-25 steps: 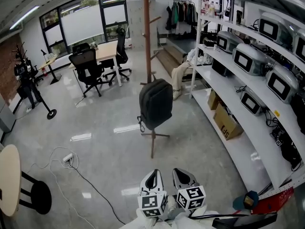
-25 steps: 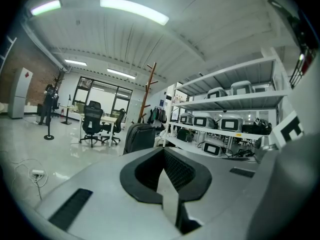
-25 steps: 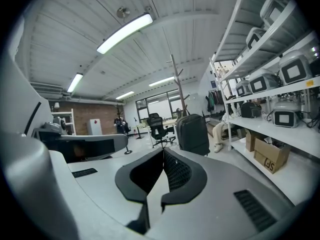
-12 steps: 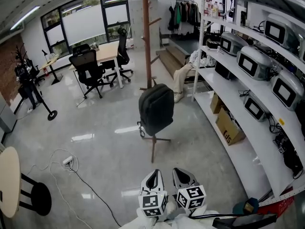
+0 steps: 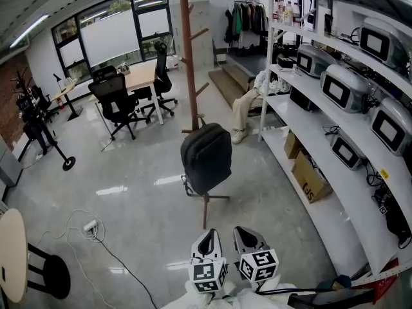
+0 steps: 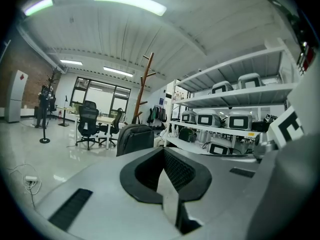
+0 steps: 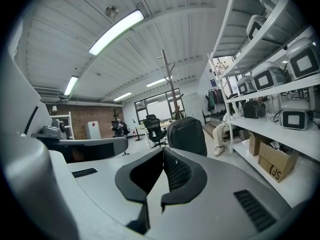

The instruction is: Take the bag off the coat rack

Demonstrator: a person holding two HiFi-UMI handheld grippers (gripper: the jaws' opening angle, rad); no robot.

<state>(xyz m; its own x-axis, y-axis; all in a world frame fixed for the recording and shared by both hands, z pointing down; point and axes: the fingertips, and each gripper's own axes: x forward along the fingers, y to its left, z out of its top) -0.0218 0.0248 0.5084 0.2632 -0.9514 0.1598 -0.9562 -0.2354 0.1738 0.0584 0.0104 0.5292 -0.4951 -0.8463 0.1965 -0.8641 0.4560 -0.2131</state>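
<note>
A black backpack (image 5: 206, 158) hangs low on a tall wooden coat rack (image 5: 188, 56) that stands on the grey floor, a few steps ahead of me. My left gripper (image 5: 206, 243) and right gripper (image 5: 248, 240) sit side by side at the bottom of the head view, well short of the bag. Both are shut with nothing between the jaws. In the left gripper view the backpack (image 6: 134, 138) shows just beyond the closed left gripper (image 6: 162, 149), with the rack (image 6: 142, 84) rising behind it. The right gripper view has the backpack (image 7: 186, 134) straight past the closed right gripper (image 7: 163, 151).
White shelving (image 5: 335, 172) with several grey machines and a cardboard box (image 5: 309, 176) runs along the right. Office chairs (image 5: 116, 102) and a desk stand at the back left. A cable with a power strip (image 5: 90, 226) lies on the floor, near a round table (image 5: 11, 253) and stool (image 5: 45, 272).
The backpack and rack sit lower and slightly more to the left in the head view, so the view has shifted toward them. Both grippers stay shut in the same place.
</note>
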